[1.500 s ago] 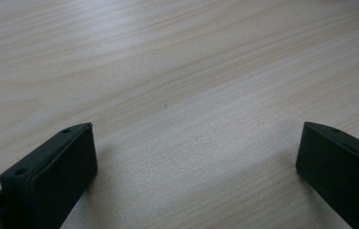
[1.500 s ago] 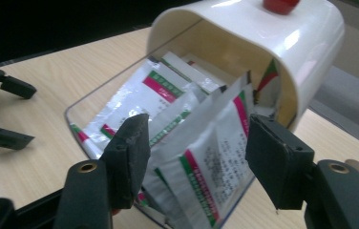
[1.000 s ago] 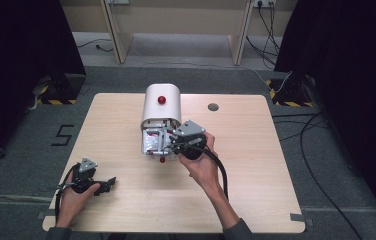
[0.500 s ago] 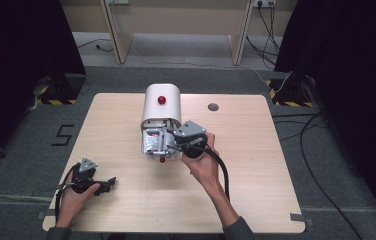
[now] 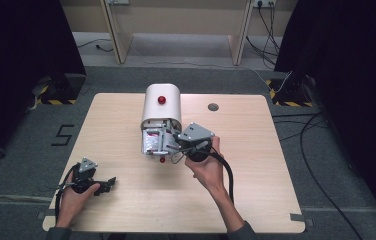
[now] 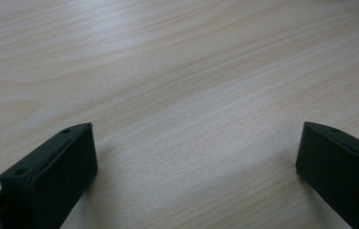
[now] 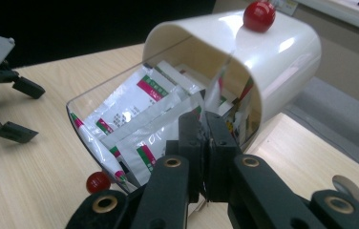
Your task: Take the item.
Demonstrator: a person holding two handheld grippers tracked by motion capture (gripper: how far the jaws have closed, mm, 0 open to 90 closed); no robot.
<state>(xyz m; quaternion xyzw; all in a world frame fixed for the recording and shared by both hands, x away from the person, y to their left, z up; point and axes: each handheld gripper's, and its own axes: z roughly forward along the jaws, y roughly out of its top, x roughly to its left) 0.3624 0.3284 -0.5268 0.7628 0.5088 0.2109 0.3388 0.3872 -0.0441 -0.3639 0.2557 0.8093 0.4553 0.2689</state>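
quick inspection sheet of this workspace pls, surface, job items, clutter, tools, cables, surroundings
surface: light wooden table, round grey cap set in its far side.
job's things: white roll-top box with red knob, clear drawer open, full of white sachets.
clutter: nothing seen.
grippers: right tool at the open drawer, jaws together on a sachet edge; left tool open over bare table, nothing between the jaws.
cables: black cable trails from the right tool; more cables on the floor at right.
surroundings: grey floor, black curtains, yellow-black striped tape.
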